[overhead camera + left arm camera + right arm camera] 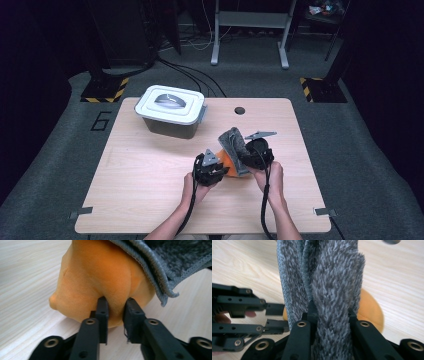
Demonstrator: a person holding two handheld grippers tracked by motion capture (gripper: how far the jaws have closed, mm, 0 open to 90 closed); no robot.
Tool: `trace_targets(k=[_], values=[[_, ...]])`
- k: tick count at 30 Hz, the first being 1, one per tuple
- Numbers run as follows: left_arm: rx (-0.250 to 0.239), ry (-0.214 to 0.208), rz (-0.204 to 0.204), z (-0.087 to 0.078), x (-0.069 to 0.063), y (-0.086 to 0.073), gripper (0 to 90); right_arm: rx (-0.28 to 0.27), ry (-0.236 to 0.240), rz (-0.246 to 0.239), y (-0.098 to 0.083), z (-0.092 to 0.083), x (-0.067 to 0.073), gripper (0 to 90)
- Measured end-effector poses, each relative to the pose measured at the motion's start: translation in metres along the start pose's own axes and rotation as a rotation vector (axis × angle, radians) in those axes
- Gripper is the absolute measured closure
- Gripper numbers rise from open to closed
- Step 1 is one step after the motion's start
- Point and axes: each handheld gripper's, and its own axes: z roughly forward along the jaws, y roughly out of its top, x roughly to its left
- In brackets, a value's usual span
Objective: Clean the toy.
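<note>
While the right gripper [330,312] clamps the grey cloth [329,277], the left gripper [115,307] pinches the orange cloth [100,277] beneath it

Left black two-jaw tongs [210,169]: matte black plastic body, a small grey three-cornered plate on top, a thick black cable trailing from the rear.

Right black two-jaw tongs [258,153]: same black build, a larger grey three-cornered plate on top, its own black cable looping back.

In the gripper views each jaw is a flat black bar ending in a squared block pad, with silver ringed rivets at the pivots and small round holes along the links.

Forearms bare; no sleeves, no gloves.
</note>
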Motion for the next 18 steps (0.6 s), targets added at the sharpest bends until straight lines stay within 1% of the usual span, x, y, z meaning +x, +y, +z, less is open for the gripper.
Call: trace_targets(k=[1,2,4,5,6,7,8,9,11,13,17,18], values=[[0.009,0.023,0.021,0.001,0.0,0.0,65.1,0.006,0.006,-0.005,0.0,0.004,-0.001,75.5],[0.007,0.033,0.022,0.002,0.0,0.0,58.5,0.011,0.012,0.001,-0.001,0.008,-0.001,75.6],[0.0,0.075,0.062,0.003,-0.002,0.002,44.0,0.013,0.006,0.008,-0.001,0.011,0.0,75.7],[0.004,0.078,0.079,0.004,-0.001,0.003,42.4,0.011,0.004,0.005,0.0,0.012,-0.001,75.7],[0.005,0.065,0.085,0.006,-0.001,0.003,45.0,0.012,0.0,-0.004,0.001,0.012,-0.002,75.7],[-0.004,0.061,0.084,0.007,-0.001,0.003,49.6,0.015,-0.004,0.001,0.001,0.013,-0.001,75.7],[-0.005,0.056,0.083,0.008,-0.001,0.003,56.2,0.016,-0.013,-0.003,0.001,0.014,-0.001,75.7],[-0.005,0.057,0.084,0.008,-0.001,0.002,60.1,0.018,-0.017,-0.001,0.001,0.014,0.0,75.7],[-0.003,0.051,0.074,0.009,0.0,0.002,67.3,0.016,-0.02,-0.01,0.001,0.014,-0.001,75.7],[-0.011,0.047,0.056,0.01,0.001,0.001,70.7,0.012,-0.02,-0.01,0.001,0.015,-0.003,75.7],[-0.004,0.037,0.05,0.01,0.002,0.001,72.4,0.005,-0.035,-0.015,0.0,0.014,-0.003,75.7],[-0.003,0.038,0.054,0.01,0.002,0.0,72.4,0.003,-0.038,-0.015,-0.001,0.014,-0.003,75.7]])
